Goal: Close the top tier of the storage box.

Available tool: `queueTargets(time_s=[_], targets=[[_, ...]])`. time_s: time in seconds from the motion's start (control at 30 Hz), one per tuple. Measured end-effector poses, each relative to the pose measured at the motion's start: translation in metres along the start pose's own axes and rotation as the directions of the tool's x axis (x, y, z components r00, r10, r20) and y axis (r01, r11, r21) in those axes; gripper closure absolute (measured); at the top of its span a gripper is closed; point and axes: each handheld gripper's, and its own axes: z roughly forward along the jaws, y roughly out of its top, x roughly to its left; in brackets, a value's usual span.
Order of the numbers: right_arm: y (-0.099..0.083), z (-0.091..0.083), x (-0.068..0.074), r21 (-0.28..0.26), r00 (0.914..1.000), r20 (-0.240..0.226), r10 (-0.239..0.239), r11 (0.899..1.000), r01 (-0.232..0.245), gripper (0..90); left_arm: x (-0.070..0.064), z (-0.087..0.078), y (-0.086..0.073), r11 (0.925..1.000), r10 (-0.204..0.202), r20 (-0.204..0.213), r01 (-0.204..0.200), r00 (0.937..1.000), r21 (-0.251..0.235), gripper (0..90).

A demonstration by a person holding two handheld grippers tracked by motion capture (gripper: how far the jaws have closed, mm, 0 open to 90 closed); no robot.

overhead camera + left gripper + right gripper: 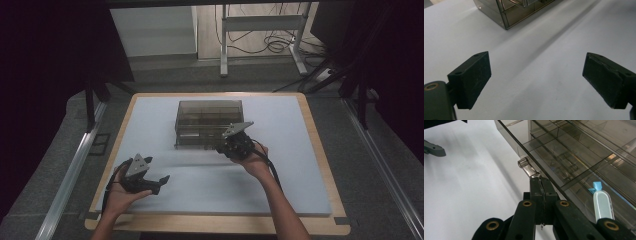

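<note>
We had the right gripper with fingers pinched shut on the clear handle of the smoky transparent plastic drawer box; the left gripper, fingers wide and empty, sat well nearer us than the box.

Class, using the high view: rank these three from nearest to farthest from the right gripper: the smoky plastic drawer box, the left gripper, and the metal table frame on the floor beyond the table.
1. Drawer box: touching the right gripper, just ahead of it.
2. Left gripper: near edge, left side.
3. Metal table frame: on the floor beyond the far edge.
</note>
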Motion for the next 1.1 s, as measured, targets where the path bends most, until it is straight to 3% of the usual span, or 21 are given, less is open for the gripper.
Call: queueTargets(time_s=[1.1], targets=[[0.007,0.006,-0.011,-0.008,0.9991,0.026,0.034,0.999,-0.034,88.4,0.003,-0.001,-0.001,1.0000,-0.004,-0.002,0.004,1.0000,-0.001,8.4]])
